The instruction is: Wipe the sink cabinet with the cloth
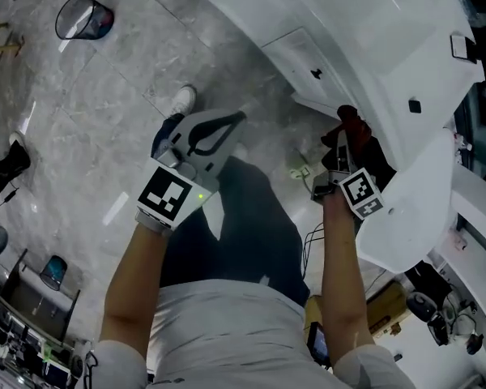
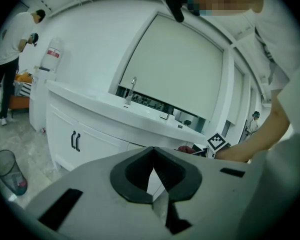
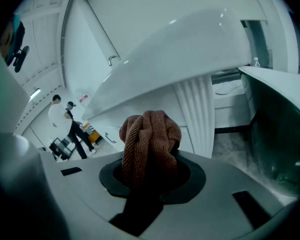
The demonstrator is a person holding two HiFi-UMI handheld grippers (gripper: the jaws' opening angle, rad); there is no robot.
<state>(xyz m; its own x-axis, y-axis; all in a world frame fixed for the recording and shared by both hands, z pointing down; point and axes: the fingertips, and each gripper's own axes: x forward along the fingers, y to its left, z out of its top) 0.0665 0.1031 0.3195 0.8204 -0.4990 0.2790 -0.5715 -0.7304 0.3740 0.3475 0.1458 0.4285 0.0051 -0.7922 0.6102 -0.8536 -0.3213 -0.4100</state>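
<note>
The white curved sink cabinet (image 1: pixel 364 47) fills the upper right of the head view. In the left gripper view the cabinet (image 2: pixel 95 134) shows black door handles (image 2: pixel 75 141) and a faucet (image 2: pixel 133 86). My right gripper (image 1: pixel 347 136) is close against the cabinet front, under the countertop, and is shut on a bunched reddish-brown knitted cloth (image 1: pixel 350 121). The cloth (image 3: pixel 151 134) sticks up out of the right gripper (image 3: pixel 151 160) and hides its fingertips. My left gripper (image 1: pixel 236 118) hangs over the floor left of the cabinet; in its own view the left gripper (image 2: pixel 153 151) is shut with nothing in it.
A wire wastebasket (image 1: pixel 83 16) stands on the grey marble floor at far left, also seen as the wastebasket (image 2: pixel 7 171). Cables (image 1: pixel 301 168) lie by the cabinet base. A cardboard box (image 1: pixel 382 306) sits near my right side. Other people (image 3: pixel 65 121) stand in the distance.
</note>
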